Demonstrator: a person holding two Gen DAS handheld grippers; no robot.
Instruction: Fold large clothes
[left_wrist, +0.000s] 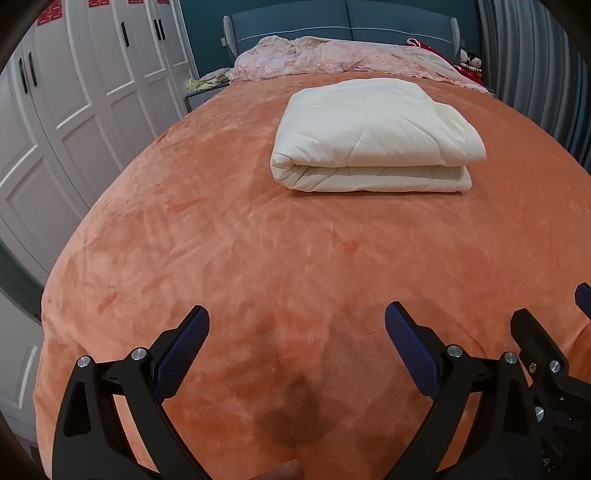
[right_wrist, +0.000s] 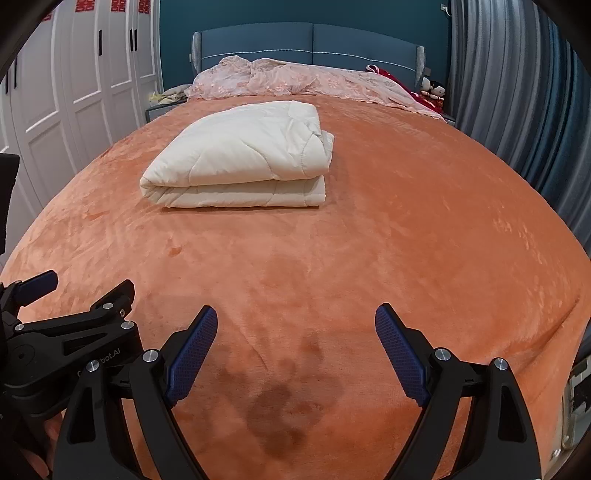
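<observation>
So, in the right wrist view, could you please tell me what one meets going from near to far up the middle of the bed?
Right tool → orange blanket → folded white quilt → pink lace bedding → blue headboard.

There was one folded cream quilt (left_wrist: 373, 136) on one bed covered by one orange blanket (left_wrist: 258, 258). Two grippers were in view, the left gripper (left_wrist: 297, 321) and the right gripper (right_wrist: 295, 319), each with two blue-padded fingers spread apart. One pink lace cover (left_wrist: 332, 57) lay bunched at the one blue headboard (left_wrist: 332, 22), made of two panels. Two small dolls (right_wrist: 432, 92) sat beside it.
</observation>
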